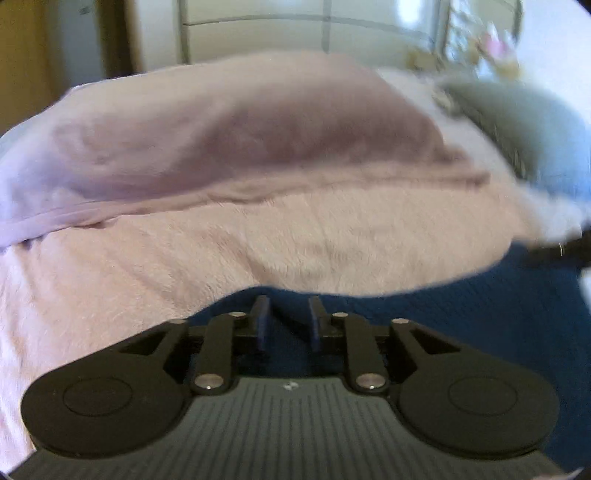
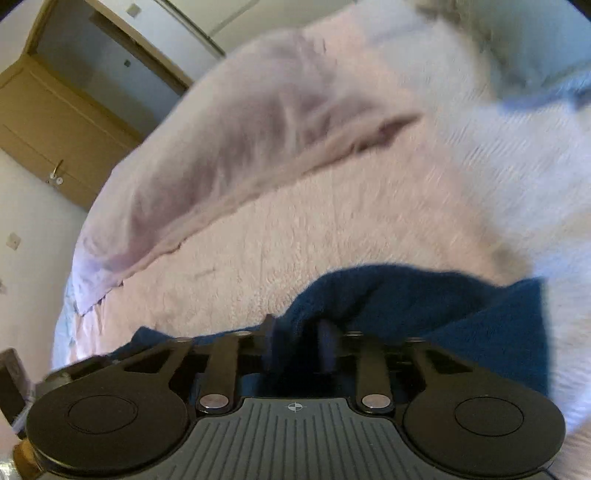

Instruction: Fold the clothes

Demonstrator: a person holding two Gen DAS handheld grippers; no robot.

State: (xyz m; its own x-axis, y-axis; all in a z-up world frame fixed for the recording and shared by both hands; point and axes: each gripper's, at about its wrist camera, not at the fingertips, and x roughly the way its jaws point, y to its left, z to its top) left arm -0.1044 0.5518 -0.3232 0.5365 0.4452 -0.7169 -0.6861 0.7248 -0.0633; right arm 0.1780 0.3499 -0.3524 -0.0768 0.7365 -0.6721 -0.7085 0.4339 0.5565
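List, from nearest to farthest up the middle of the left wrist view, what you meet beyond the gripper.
Left gripper → dark blue garment → fluffy pink blanket → smoother mauve cover → pale wall with grey rails.

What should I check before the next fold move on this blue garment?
1. Left gripper jaws apart, nothing between the pads: ok.
2. Right gripper has blue garment between its fingers; firm pinch: cannot tell.
3. Garment flat: not ok, bunched by the right gripper.
4. Pink blanket ahead free of other items: ok.
5. Image sharpness: not ok, both views blurred.
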